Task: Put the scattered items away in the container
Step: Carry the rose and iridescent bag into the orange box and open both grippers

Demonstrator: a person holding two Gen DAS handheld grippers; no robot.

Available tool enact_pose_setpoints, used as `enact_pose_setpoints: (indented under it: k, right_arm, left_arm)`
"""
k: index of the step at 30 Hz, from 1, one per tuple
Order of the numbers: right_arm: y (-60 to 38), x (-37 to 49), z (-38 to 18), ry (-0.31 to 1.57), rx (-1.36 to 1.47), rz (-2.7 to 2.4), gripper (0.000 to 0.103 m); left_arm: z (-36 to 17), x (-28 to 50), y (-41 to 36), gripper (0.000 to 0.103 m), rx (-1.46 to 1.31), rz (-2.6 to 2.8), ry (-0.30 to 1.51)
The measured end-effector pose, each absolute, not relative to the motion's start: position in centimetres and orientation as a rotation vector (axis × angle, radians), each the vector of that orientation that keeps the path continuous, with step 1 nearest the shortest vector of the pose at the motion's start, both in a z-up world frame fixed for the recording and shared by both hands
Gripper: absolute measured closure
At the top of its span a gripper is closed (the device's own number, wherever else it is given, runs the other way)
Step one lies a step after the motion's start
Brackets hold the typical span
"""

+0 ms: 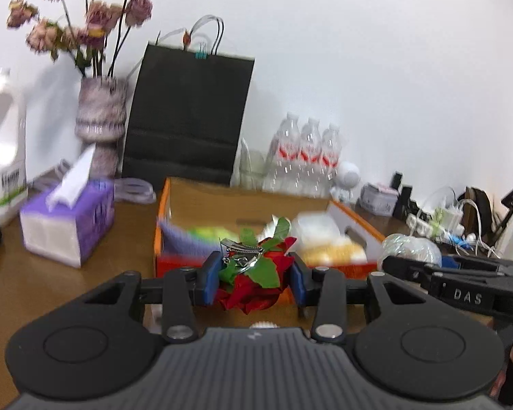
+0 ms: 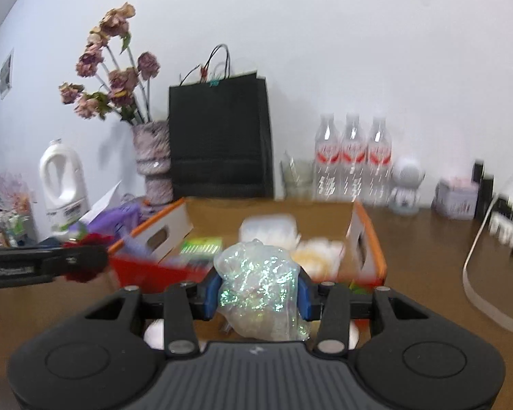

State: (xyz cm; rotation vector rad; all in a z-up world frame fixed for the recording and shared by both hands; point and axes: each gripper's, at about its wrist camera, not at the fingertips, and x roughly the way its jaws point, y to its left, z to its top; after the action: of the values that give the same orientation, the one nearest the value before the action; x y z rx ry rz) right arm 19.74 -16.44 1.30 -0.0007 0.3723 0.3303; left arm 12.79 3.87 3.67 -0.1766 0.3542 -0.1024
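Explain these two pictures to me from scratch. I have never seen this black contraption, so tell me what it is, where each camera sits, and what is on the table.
There is no robot here: a person carries a hand-held two-finger gripper in each hand, with a wide-angle camera on each looking along the fingers. The left camera shows the left gripper closed on a red fabric flower with green leaves. The right camera shows the right gripper closed on a crumpled glittery clear wrapper. Just ahead on the brown table sits an orange-edged cardboard box already holding some items, too blurred to name. Behind stand a black paper bag, a vase of dried flowers, three water bottles and a purple tissue box.
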Motion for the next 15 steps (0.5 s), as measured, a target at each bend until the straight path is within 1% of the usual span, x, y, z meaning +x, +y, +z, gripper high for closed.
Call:
enact_pose_setpoints:
  k: [3, 6, 10, 15]
  right_arm:
    - [-16.8, 23.2, 3.3, 0.365, -0.006, 0.292, 0.060]
    - [-16.6, 27.2, 4.4, 0.397, -0.027, 0.256, 0.060]
    - [-16.0, 32.2, 3.9, 0.471, -0.007, 0.217, 0.060]
    - [-15.2, 35.7, 2.6, 0.526, -0.001, 0.165, 0.060]
  left_arm:
    - [5.6, 15.0, 4.6, 0.061, -0.190, -0.100, 0.336]
    - [6.6, 18.0, 4.8, 0.060, -0.215, -0.109, 0.364]
    - [5.4, 22.3, 3.7, 0.060, -0.211, -0.077, 0.455]
    - [3.8, 26.1, 2.7, 0.060, -0.190, -0.033, 0.515]
